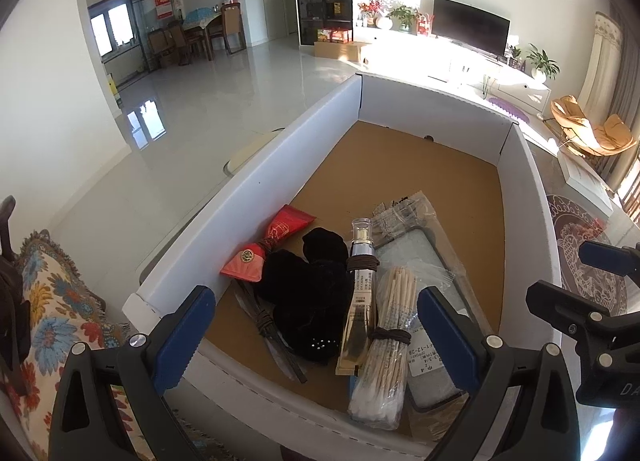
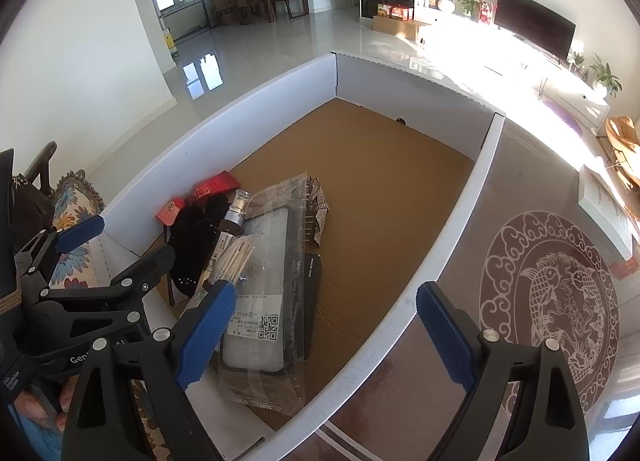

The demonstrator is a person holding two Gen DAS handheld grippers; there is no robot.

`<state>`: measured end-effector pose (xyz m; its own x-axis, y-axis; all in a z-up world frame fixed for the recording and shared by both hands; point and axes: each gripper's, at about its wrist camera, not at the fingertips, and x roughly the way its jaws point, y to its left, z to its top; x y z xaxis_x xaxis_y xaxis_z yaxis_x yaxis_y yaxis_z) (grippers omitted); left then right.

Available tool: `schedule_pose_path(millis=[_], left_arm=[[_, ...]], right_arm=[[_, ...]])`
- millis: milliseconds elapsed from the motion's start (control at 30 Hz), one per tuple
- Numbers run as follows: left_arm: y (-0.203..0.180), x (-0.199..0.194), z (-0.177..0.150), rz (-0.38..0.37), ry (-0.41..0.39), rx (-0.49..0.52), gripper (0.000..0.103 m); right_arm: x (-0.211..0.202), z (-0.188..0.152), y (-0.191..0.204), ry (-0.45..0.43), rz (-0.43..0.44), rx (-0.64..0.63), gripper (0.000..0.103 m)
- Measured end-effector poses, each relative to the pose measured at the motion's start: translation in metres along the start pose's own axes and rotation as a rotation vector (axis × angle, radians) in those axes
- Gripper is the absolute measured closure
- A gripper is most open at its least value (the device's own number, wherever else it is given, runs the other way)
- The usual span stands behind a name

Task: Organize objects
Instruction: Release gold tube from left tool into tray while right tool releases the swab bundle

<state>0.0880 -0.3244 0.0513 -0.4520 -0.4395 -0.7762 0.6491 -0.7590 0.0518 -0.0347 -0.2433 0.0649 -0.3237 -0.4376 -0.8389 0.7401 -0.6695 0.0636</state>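
Observation:
A white cardboard box [image 1: 256, 189] [image 2: 240, 117] with a brown floor holds several items at its near end. Side by side lie a red tube [image 1: 272, 243] [image 2: 208, 189], a black cloth pouch [image 1: 312, 301] [image 2: 196, 245], a gold cream tube [image 1: 360, 301], a bag of cotton swabs [image 1: 388, 341] [image 2: 236, 253] and a clear bag with a grey case [image 1: 432, 301] [image 2: 264, 285]. My left gripper [image 1: 316, 337] hangs open above them, touching nothing. My right gripper [image 2: 324, 333] is open too, over the box's right wall, nothing between its fingers.
The box stands on a glass table [image 2: 552, 301] with a round fish pattern. A floral cushion [image 1: 52, 301] lies left of the box. The far half of the box floor [image 1: 420, 165] is bare. A hand shows under the other gripper [image 2: 60, 409].

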Motion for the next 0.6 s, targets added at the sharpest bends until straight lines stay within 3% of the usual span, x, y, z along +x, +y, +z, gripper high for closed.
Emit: schedule_pose_path(millis=[333,600], left_arm=[[-0.004,0.000,-0.001,0.036,-0.011,-0.005,0.000],[0.005,0.005,-0.003,-0.022,-0.005,-0.073,0.000]], right_arm=[[0.002,-0.002,0.000,-0.004,0.014,0.015,0.011],[0.008,-0.002,-0.003,0.008,-0.009,0.018,0.011]])
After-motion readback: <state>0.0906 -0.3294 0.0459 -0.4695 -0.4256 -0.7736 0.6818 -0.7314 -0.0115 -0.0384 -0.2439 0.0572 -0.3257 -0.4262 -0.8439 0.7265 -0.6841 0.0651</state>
